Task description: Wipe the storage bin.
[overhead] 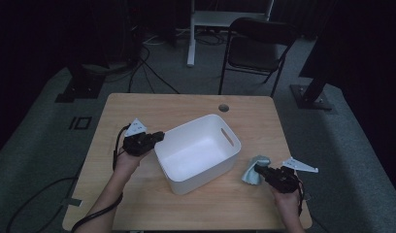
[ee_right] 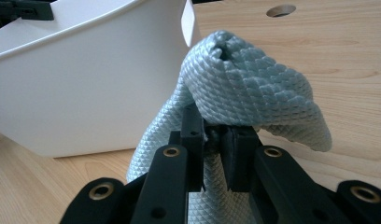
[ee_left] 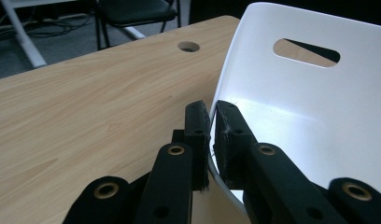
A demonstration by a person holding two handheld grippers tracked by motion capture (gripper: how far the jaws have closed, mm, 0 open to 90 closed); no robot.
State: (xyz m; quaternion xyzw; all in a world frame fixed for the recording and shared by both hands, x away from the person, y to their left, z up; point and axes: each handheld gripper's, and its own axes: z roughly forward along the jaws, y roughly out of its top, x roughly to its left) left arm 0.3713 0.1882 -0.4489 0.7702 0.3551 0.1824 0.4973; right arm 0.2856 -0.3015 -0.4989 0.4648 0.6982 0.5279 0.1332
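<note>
Pale blue waffle-weave cloth (ee_right: 244,84) is bunching up out of the right gripper (ee_right: 215,140), whose jaws are clenching a fold of it just beside the near right wall of the white plastic bin (overhead: 198,153); from the high view the cloth (overhead: 254,170) is trailing down to the wooden table (overhead: 138,109). It is looking light, limp and grippy, so a pinch on a thick fold should be holding well, though loose ends are likely to drag. The left gripper (ee_left: 211,135) is pinching the bin's thin rim (ee_left: 216,105), one jaw outside and one inside; that wall is looking smooth, stiff and light, probably a bit slippery. How much cloth is lying under the right gripper is being hidden, and the dim room beyond the table is hard to make out.
</note>
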